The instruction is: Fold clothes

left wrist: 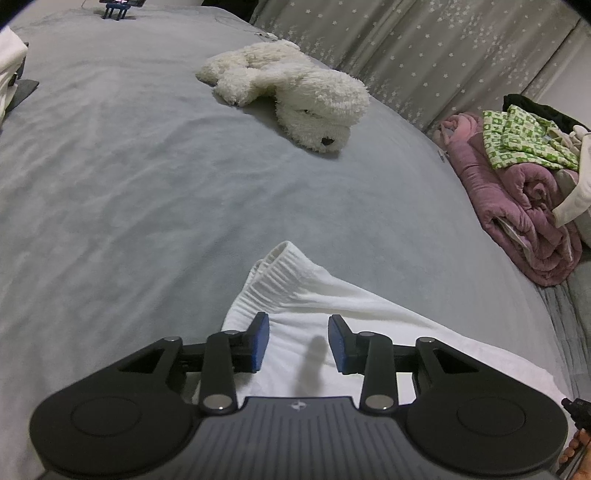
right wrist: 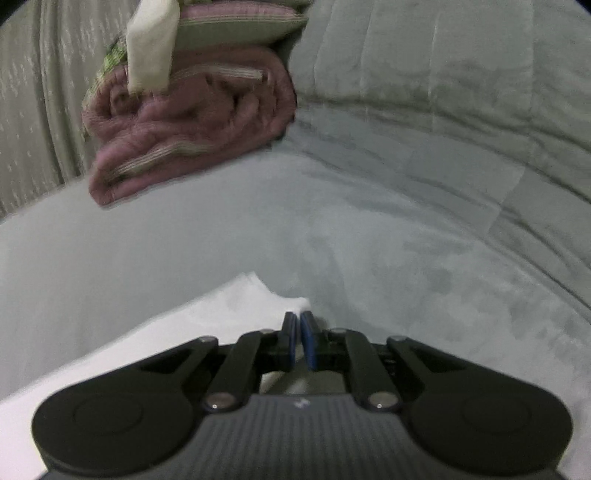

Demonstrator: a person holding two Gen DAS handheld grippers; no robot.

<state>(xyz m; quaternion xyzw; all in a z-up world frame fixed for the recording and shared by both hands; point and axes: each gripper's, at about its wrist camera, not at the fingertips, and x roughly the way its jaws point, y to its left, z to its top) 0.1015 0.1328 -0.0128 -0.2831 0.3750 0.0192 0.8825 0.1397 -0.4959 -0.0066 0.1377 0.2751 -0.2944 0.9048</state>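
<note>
White garment (left wrist: 332, 295) lies flat on grey bedspread (left wrist: 129, 184), near edge closest to cams. Ribbed cuff end (left wrist: 273, 273) points away toward middle of bed; rest of fabric spreads to the right & under the tool. In right wrist view same white garment (right wrist: 207, 306) shows as a pale sheet w/ a corner peak just ahead of the fingertips.

Left gripper (left wrist: 299, 332): jaws apart, blue pads (left wrist: 263, 339) on either side of a stretch of white cloth, nothing pinched btwn them; pads look just above or resting on fabric, can't tell which. Small shadow falls on cloth btwn the fingers.

Right gripper (right wrist: 297, 325): jaws closed, blue pads nearly touching. Tips sit at the garment's corner; a bit of white shows below the pads, but whether cloth is actually clamped can't tell – view is blurred there.

Elsewhere on bed: white plush dog (left wrist: 291, 92) lying on its side, well apart from garment, toward far side. At right edge a rolled pink blanket (left wrist: 517, 214) w/ a green-white patterned cloth (left wrist: 524, 136) on top & something dark behind it. Pink blanket (right wrist: 184, 129) also appears top-left in right wrist view, blurred. Star-print curtain (left wrist: 424, 48) hangs behind bed. Blue phone stand (left wrist: 114, 9) at far end. Fingertips of a hand (left wrist: 572, 446) peek in at bottom right
</note>
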